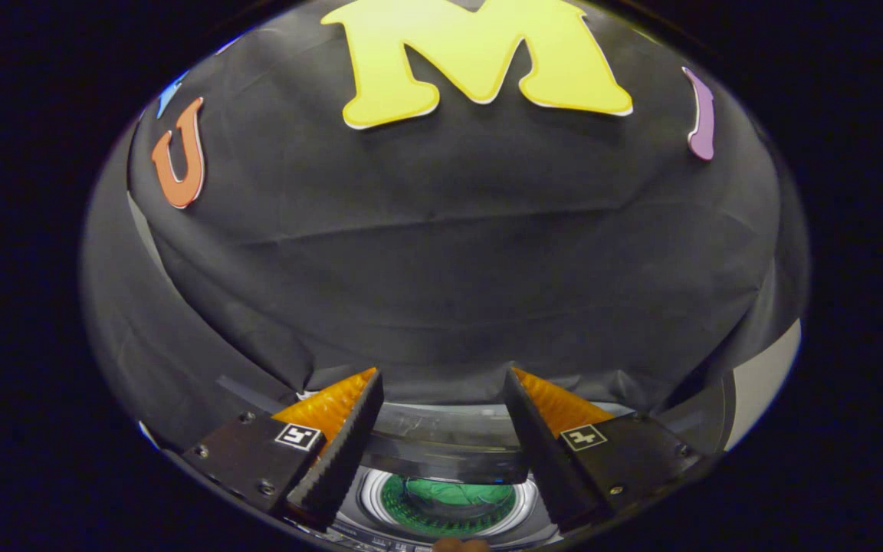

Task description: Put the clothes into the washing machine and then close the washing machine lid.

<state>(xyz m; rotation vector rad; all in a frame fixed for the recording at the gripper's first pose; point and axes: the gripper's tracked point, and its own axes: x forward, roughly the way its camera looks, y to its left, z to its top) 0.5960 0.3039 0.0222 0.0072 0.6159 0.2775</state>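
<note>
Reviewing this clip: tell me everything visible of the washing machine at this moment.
The washing machine sits low between and below the fingers of the open claw, seen from above. A round silvery rim rings the drum mouth, and something green shows inside, too blurred to identify. A clear, glossy curved lid stands raised behind the opening, against the black cloth wall, so it is not closed. The fingers do not touch the machine.

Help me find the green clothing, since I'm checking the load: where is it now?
In the gripper view, the green clothing lies inside the washing machine's round drum opening, low between the open gripper's two fingers, below the raised lid's edge.
</note>
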